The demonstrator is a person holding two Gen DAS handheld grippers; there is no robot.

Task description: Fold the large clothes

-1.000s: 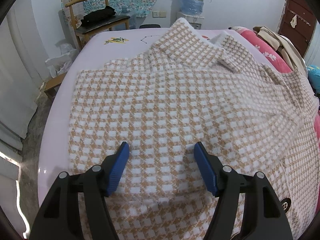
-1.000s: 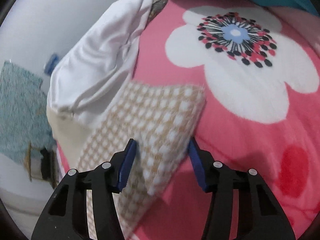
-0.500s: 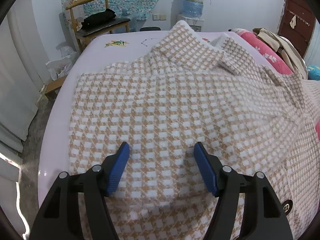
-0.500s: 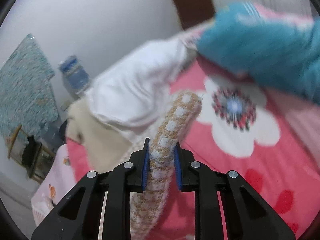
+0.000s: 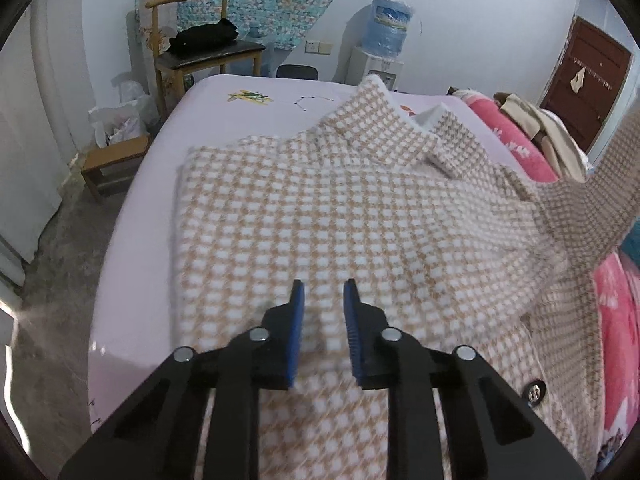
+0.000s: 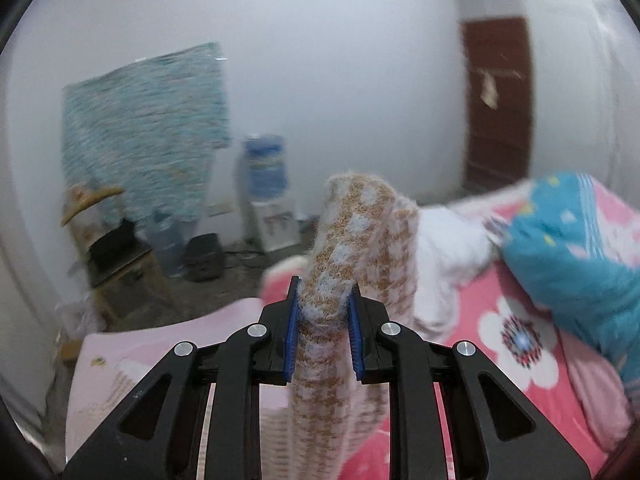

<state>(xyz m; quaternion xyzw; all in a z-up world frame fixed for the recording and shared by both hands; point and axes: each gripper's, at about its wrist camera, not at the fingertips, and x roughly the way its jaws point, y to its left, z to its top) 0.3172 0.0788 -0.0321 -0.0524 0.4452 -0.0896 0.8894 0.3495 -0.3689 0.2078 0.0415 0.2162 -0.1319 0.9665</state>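
Coat: a tan-and-white checked coat [image 5: 320,216] is lying spread across the pale pink bed [image 5: 224,100], one sleeve [image 6: 352,248] rising off it toward the right.
Left gripper: the left gripper [image 5: 323,300] is narrowing its jaws over the coat's near part, a raised fold of the fabric sitting between the blue pads [image 5: 297,312].
Right gripper: the right gripper [image 6: 323,312] is pinching the sleeve end, holding it up in the air above a pink flowered blanket [image 6: 500,344].
Beyond: a wooden chair [image 5: 188,40] and a water dispenser [image 5: 384,44] are standing by the far wall.
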